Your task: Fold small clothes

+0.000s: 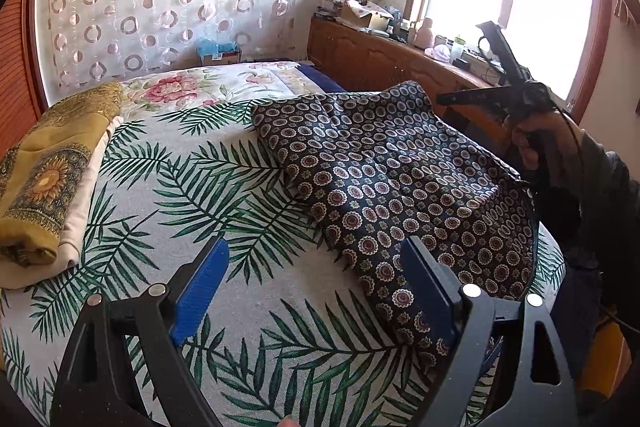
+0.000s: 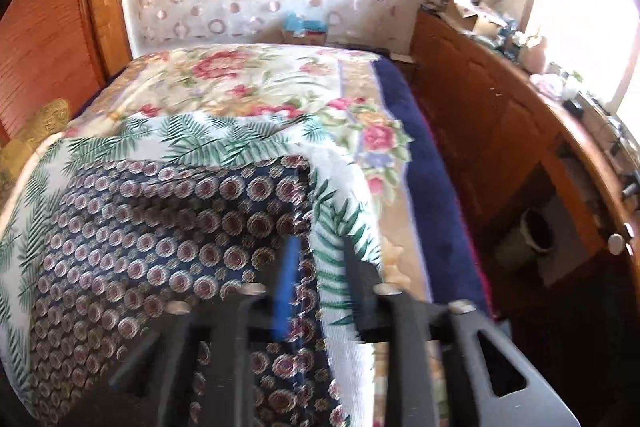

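Nearest us, the left hand-held gripper (image 1: 304, 291) hangs with its blue pads wide apart over the bed (image 1: 168, 195), its right pad over the near edge of the dark garment (image 1: 400, 179) and clasping nothing. The garment lies folded on the palm-leaf sheet, toward the bed's right side, its near corner drooping toward us. The right hand-held gripper (image 2: 320, 267) stands part-open above the garment's right edge; the view is blurred, but no cloth seems pinched between its pads. We judge the fold just laid, so we now square it: we take both near corners at once, keep the edges aligned, lift low and lay the cloth flat. A folded yellow cloth (image 1: 44, 179) waits at the left.
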